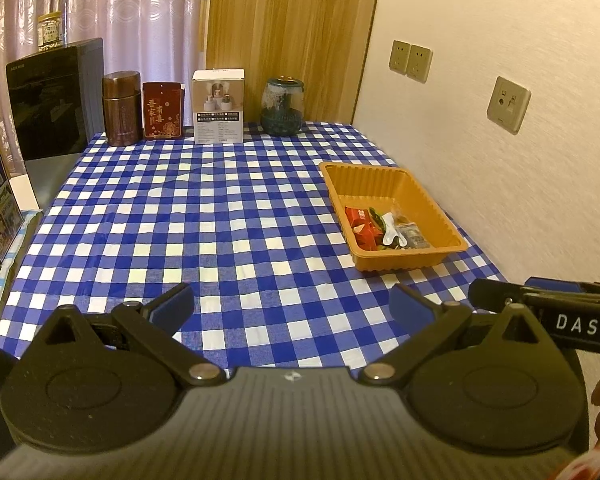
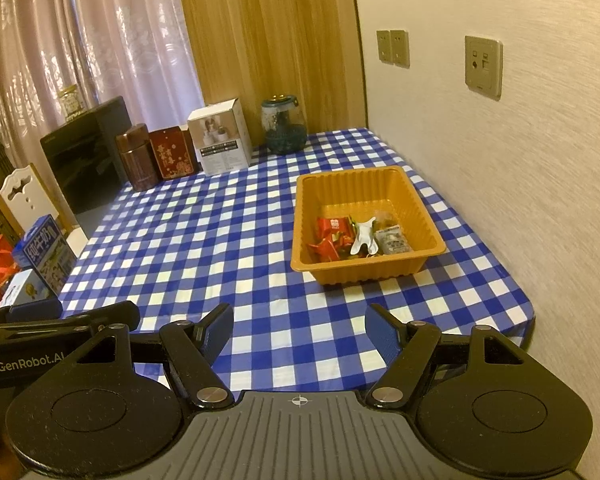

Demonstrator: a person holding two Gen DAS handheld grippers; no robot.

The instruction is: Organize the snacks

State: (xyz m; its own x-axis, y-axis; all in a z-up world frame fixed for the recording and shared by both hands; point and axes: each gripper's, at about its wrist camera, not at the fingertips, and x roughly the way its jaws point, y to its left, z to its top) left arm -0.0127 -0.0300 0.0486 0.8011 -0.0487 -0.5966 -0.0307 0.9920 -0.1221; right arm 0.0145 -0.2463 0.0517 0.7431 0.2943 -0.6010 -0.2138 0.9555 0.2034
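with both sets of blue pads spread apart and nothing between them, the left gripper (image 1: 292, 308) and right gripper (image 2: 299, 334) hang side by side over the near edge of the blue-and-white checked tablecloth (image 1: 204, 216), neither touching any item. snacks (image 2: 354, 238) sit bunched in the near part of the orange tray (image 2: 420, 216): red wrappers left, a white piece in the middle, a grey packet right. tray rests on the cloth on the right side, near the wall, well ahead of both grippers. far edge of the table: brown canister (image 1: 121, 109), red box (image 1: 163, 110), white box (image 1: 218, 107), glass jar (image 1: 282, 107) in a row. black appliance (image 1: 56, 100) at far left; milk carton (image 2: 46, 258) off the left edge.
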